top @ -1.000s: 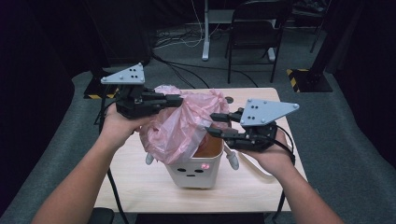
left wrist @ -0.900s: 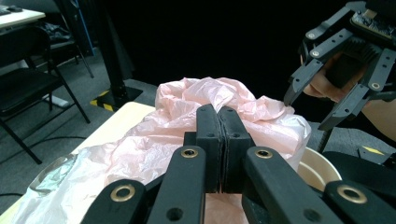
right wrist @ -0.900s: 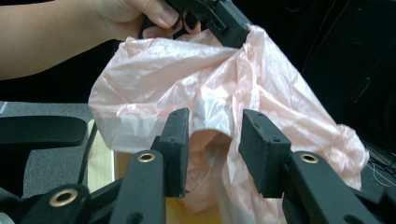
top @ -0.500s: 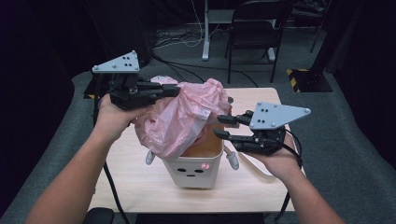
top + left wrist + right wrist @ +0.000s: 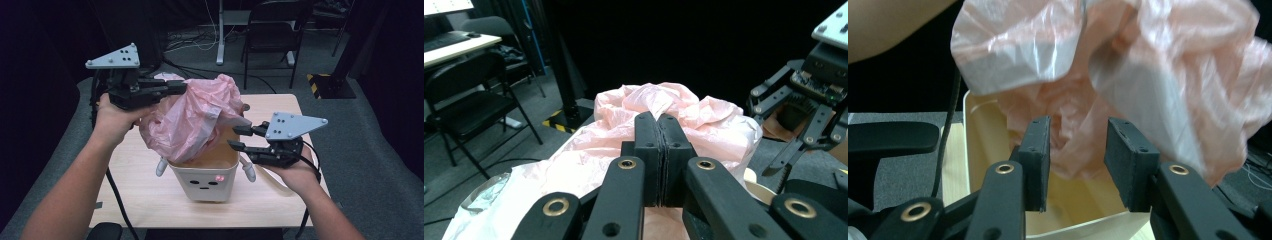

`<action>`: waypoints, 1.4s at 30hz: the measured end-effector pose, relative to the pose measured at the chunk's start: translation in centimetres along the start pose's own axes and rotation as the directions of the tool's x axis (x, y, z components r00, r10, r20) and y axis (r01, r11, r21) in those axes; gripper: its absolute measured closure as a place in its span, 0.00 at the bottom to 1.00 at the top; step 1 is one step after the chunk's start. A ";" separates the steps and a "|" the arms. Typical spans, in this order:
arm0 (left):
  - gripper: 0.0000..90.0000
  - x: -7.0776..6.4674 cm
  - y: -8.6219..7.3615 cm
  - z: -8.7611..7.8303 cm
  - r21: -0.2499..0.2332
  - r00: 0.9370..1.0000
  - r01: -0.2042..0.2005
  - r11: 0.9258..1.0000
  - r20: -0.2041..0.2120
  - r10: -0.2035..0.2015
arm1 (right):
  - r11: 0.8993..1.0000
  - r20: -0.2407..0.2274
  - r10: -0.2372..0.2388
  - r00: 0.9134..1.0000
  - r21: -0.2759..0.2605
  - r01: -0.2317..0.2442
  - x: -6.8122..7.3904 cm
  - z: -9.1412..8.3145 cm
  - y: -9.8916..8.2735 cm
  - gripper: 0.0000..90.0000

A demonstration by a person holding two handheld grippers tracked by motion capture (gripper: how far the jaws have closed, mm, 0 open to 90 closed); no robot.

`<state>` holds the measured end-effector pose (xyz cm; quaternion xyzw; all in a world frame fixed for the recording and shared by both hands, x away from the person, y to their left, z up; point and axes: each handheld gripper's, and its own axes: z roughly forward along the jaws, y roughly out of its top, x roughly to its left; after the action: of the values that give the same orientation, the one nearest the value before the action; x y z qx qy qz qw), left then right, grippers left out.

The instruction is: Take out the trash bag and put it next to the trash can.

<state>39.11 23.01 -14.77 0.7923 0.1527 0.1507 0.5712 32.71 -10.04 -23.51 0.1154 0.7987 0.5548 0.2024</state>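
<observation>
L gripper point(image 5: 175, 89) clamped tight on pink plastic bag point(image 5: 197, 120), holding it up w/ its lower end still inside the cream bin point(image 5: 205, 180) on the worktop point(image 5: 280, 195). R gripper point(image 5: 239, 138) has jaws apart, nothing held, just beside bin's rim.

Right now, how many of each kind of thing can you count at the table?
Pink plastic bag: 1
Cream bin with a face: 1
Claws: 2, left claw and right claw
Total: 4
</observation>
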 end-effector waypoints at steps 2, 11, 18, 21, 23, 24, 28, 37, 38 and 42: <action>0.99 0.2 0.1 -0.4 -0.003 1.000 -0.001 1.000 -0.009 0.000 | 1.000 0.001 0.002 1.000 0.004 -0.002 -0.1 0.3 -0.2 0.68; 0.99 0.8 0.1 -2.7 -0.034 0.998 0.011 0.999 -0.058 -0.013 | 0.999 -0.016 0.036 0.999 0.023 -0.036 -0.5 2.4 -1.1 0.64; 0.99 1.1 -0.2 -4.4 -0.043 0.996 0.015 0.999 -0.089 -0.019 | 0.999 -0.029 0.046 0.999 0.024 -0.046 -0.9 4.2 -0.7 0.64; 0.99 1.3 -0.4 -5.1 -0.050 0.995 0.018 0.999 -0.099 -0.023 | 0.998 -0.032 0.049 0.998 0.029 -0.048 -1.1 4.9 -0.4 0.64; 0.99 1.5 -0.5 -5.5 -0.052 0.994 0.020 0.998 -0.106 -0.026 | 0.998 -0.032 0.054 0.998 0.032 -0.053 -1.2 5.3 -0.3 0.64; 0.99 1.5 -0.5 -5.6 -0.055 0.994 0.021 0.998 -0.108 -0.027 | 0.998 -0.033 0.055 0.998 0.035 -0.054 -1.3 5.4 -0.3 0.64; 0.99 1.6 -0.5 -6.3 -0.058 0.993 0.019 0.998 -0.119 -0.026 | 0.997 -0.034 0.061 0.998 0.042 -0.059 -1.5 6.0 -0.1 0.63; 0.99 1.6 -0.6 -7.4 -0.064 0.990 0.019 0.998 -0.137 -0.028 | 0.996 -0.040 0.077 0.996 0.057 -0.074 -2.0 7.2 0.0 0.62; 0.99 1.7 -0.6 -7.4 -0.067 0.990 0.017 0.998 -0.137 -0.026 | 0.996 -0.043 0.077 0.996 0.058 -0.075 -2.0 7.3 0.0 0.63; 0.99 1.7 -0.7 -7.7 -0.067 0.990 0.017 0.998 -0.139 -0.027 | 0.995 -0.058 0.071 0.996 0.072 -0.067 -1.9 7.8 0.1 0.65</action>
<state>37.45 30.55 -12.96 0.7589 0.1962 0.2046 0.5863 37.90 -4.26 -25.39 0.1330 0.8191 0.5362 0.1546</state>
